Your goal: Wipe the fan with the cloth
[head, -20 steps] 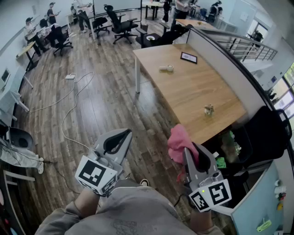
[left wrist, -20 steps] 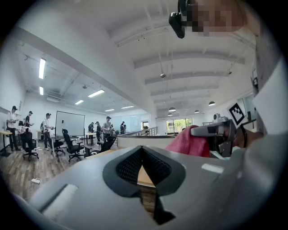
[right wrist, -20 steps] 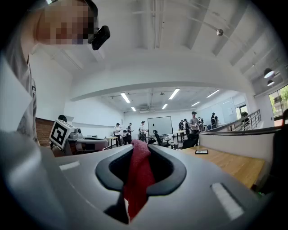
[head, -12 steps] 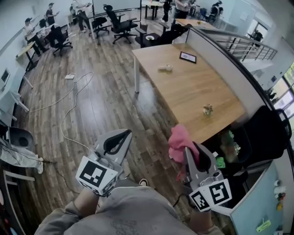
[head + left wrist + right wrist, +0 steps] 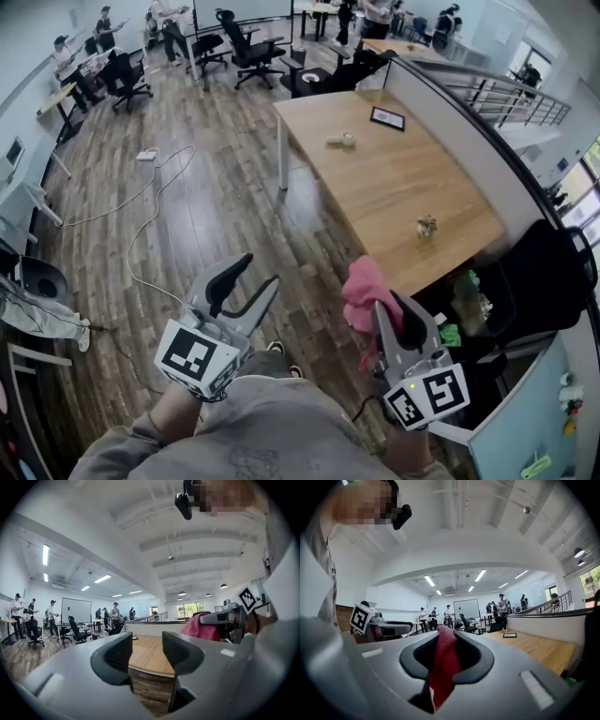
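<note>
Your left gripper [image 5: 261, 270] is the one thing that has changed. A moment ago its fingers [image 5: 115, 657] met at the tips. Now they stand apart with nothing between them, and only the floor and the edge of the tabletop [image 5: 394, 178] show through the gap. Your right gripper [image 5: 389, 309] is as it was, its fingers [image 5: 479, 663] closed on the pink cloth [image 5: 366, 286], which bunches above them and hangs in a strip below. Both grippers sit level in front of you, side by side and apart, over the wooden floor and short of the tabletop's near corner.

So the cloth is secure in your right, and the opened left looks ready to steady or take hold of something. The catch is the fan: no view shows one. The tabletop carries only a few small things, well ahead of you, and none reads as a fan. I judge that the wiping has not begun. You first need to find the fan and bring the cloth to it, with the right fingers clamped so the cloth does not slip on the way
</note>
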Demonstrator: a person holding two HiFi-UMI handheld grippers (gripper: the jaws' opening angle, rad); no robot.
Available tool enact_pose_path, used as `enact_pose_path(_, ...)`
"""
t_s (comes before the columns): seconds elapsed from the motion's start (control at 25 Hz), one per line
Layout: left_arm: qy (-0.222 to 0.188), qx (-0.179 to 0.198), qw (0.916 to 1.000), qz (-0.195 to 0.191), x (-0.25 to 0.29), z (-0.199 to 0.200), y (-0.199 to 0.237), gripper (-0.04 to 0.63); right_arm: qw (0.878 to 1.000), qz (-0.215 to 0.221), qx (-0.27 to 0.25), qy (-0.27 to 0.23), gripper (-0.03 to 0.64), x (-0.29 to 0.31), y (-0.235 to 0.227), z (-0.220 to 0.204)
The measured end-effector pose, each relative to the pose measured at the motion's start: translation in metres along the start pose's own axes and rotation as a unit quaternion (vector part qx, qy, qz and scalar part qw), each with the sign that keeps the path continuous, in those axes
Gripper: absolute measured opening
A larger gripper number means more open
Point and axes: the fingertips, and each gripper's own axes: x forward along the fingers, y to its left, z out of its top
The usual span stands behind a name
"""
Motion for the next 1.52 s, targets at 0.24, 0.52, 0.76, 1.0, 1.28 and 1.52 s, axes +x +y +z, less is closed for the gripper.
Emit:
enact_pose_path(0.24,-0.009,0.013,0.9995,0.026,0.006,0.006,0.015,0.318,1.000,-0.002,0.001,-0.001,0.071,0.005,-0.007,0.003)
enact_pose_path(0.52,-0.019,0.017,0.9991,0.032,0.025,0.007,0.034,0.337,1.000,-0.008,0.001,0.005,0.071,0.024,-0.023,-0.001)
enact_pose_path(0.76,-0.015,0.021,0.9990,0.037,0.056,-0.002,0.065,0.341,1.000,-0.010,-0.001,0.013,0.071,0.060,-0.041,-0.004)
enact_pose_path(1.0,-0.003,0.017,0.9994,0.030,0.097,-0.011,0.104,0.341,1.000,-0.016,0.002,0.026,0.071,0.113,-0.063,-0.007)
enact_pose_path(1.28,0.029,0.001,0.9995,0.016,0.158,-0.022,0.166,0.341,0.999,-0.026,0.010,0.041,0.071,0.201,-0.092,-0.008)
enact_pose_path(1.52,0.041,0.010,0.9991,-0.004,0.214,-0.024,0.240,0.341,0.997,-0.046,0.018,0.059,0.071,0.290,-0.117,-0.004)
